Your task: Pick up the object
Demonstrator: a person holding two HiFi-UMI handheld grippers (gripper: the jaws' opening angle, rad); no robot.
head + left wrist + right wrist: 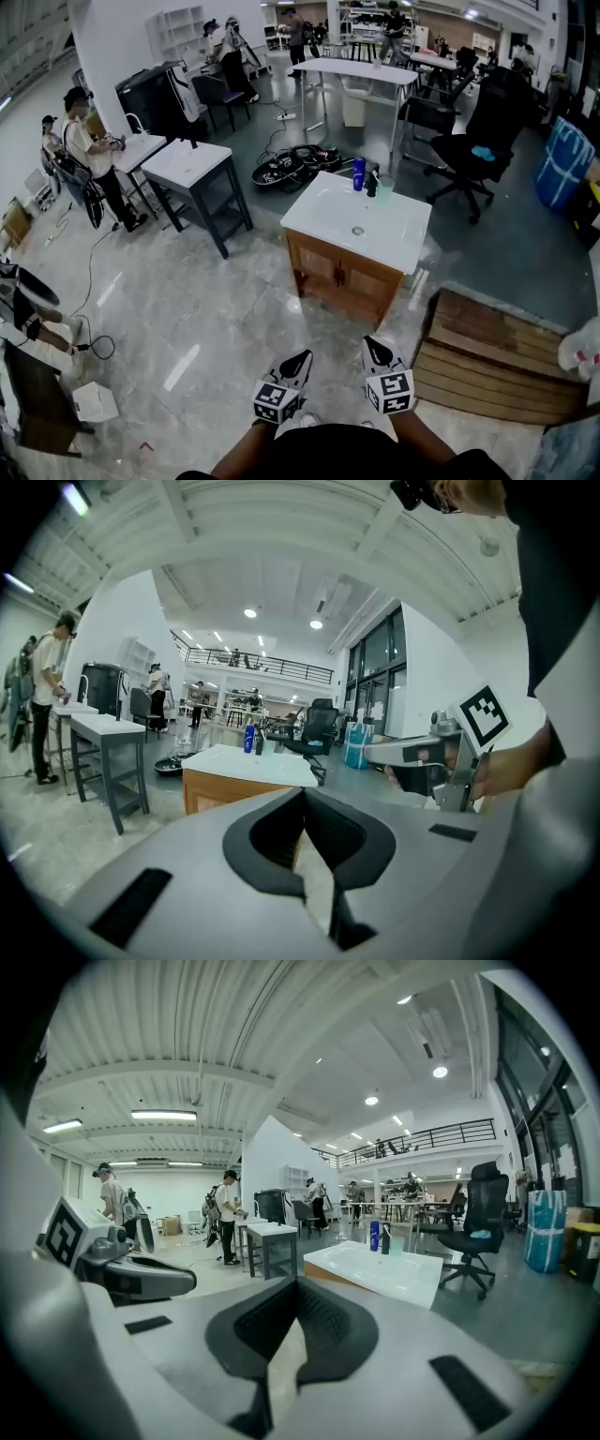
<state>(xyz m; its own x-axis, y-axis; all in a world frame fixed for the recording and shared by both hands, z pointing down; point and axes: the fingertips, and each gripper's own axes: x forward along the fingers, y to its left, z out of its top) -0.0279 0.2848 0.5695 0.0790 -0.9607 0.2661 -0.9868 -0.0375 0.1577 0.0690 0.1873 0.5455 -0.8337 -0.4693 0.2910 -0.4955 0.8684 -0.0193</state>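
Blue cylindrical bottle (358, 173) stands at the far edge of a white sink top (319, 211) on a wooden cabinet (337, 277), centre of scene. Which item the task means is not clear. Just right of the bottle, in a tight row, are a dark slim bottle (372, 183) and a translucent pale-green cup (385, 190). All three are upright. Whether they touch one another cannot be made out.

Left gripper (302, 357): near edge of the head view, over the polished grey floor (206, 309), pointing toward the cabinet. Its own view shows the dark pads meeting at the tips, nothing between them.

Right gripper (372, 343): just right of the left one, side by side with it. Pads are together too, and it carries nothing.

Both tools are well apart from the cabinet and the items on it. The person's forearms show at the bottom edge.

Surroundings:
- grey table with a white top (192, 164), left of the cabinet
- coiled black cables (295, 167) on the floor beyond the cabinet
- black office chair (478, 141), far right
- slatted wooden platform (497, 361), near right
- several people standing at the far left and far end of the hall
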